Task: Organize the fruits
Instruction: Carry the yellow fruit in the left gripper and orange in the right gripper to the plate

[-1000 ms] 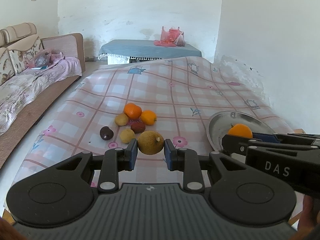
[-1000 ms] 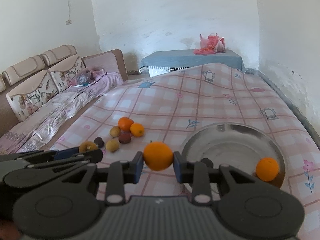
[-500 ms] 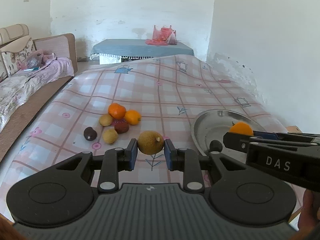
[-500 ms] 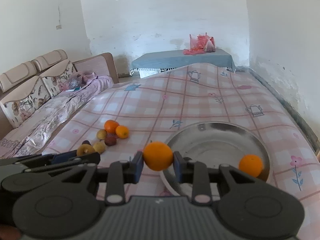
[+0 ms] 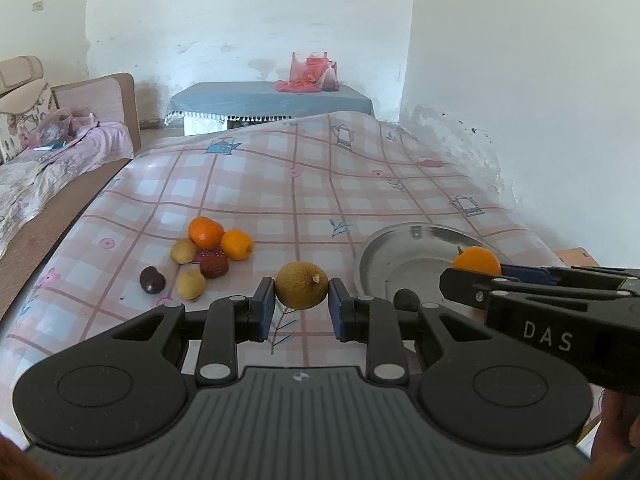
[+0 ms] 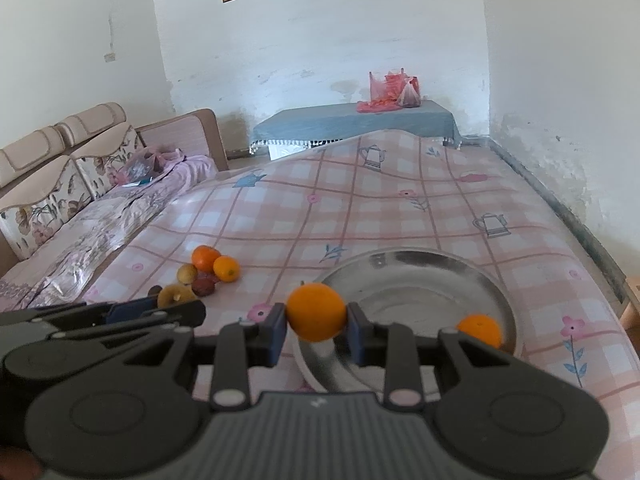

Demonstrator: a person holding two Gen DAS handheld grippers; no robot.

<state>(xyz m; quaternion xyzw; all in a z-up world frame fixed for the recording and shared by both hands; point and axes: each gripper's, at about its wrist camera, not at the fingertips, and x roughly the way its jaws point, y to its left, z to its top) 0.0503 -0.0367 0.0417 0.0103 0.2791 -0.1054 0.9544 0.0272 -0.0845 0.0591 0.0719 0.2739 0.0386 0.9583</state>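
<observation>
Now our right gripper, pinching an orange, has the metal plate just ahead-right; left gripper pinches a brownish fruit, farther off.

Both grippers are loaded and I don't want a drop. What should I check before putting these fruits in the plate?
1. Right gripper clamps orange: ok.
2. Left gripper clamps brown fruit: ok.
3. Orange over plate: ok, over its near rim.
4. Brown fruit over plate: not ok, left of it.
5. Room in plate: ok, one orange inside.
6. Height above plate: cannot tell.
</observation>
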